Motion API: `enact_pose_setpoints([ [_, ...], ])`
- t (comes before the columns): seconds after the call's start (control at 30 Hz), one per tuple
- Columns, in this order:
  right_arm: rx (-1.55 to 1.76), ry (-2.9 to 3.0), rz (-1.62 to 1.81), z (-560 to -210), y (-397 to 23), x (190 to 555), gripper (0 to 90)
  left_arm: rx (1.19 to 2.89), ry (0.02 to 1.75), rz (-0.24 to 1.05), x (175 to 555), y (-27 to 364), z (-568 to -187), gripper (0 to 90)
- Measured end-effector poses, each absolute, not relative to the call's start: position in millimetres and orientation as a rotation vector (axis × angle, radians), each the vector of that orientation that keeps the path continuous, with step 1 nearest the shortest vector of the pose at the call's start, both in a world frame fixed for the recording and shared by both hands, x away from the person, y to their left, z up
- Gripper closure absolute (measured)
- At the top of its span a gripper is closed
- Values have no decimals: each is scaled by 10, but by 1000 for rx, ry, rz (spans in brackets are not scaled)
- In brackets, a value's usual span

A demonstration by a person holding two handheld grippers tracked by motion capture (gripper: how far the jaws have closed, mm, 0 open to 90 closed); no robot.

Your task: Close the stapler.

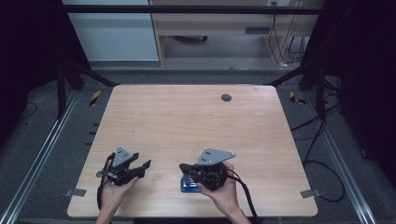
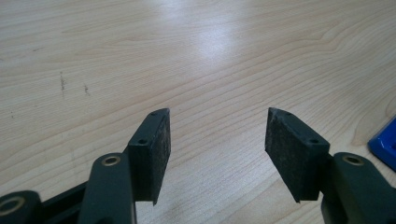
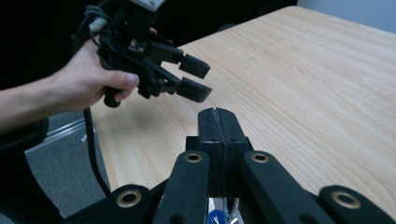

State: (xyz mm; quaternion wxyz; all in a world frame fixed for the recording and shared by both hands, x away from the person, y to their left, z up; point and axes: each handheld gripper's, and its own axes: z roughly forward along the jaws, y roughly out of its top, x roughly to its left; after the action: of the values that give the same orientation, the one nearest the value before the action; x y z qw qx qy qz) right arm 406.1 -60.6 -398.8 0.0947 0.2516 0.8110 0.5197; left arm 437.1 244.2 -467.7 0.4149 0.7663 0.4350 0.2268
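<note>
My left gripper hovers over the near left part of the wooden table, held in a hand. Its jaws stand open with nothing between them, and bare wood shows through the gap. My right gripper is near the table's front edge, pointing left toward the other gripper, with its jaws shut flat against each other and holding nothing. In the right gripper view the left gripper is open ahead, in a person's hand. A small blue object lies on the table beneath the right hand. Its corner shows at the right edge of the left gripper view.
A round grey grommet sits in the tabletop near the far edge. Metal rails run along the floor on both sides. Cables lie on the floor to the right. A black cable trails from the right gripper off the front edge.
</note>
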Motion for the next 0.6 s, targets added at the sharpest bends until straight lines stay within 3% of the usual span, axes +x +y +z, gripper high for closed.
enact_pose_setpoints([
  [0.6,874,2402,1446,-4237,-1082,4093,900,1936,1087,565,4372,2429,-4681,414],
])
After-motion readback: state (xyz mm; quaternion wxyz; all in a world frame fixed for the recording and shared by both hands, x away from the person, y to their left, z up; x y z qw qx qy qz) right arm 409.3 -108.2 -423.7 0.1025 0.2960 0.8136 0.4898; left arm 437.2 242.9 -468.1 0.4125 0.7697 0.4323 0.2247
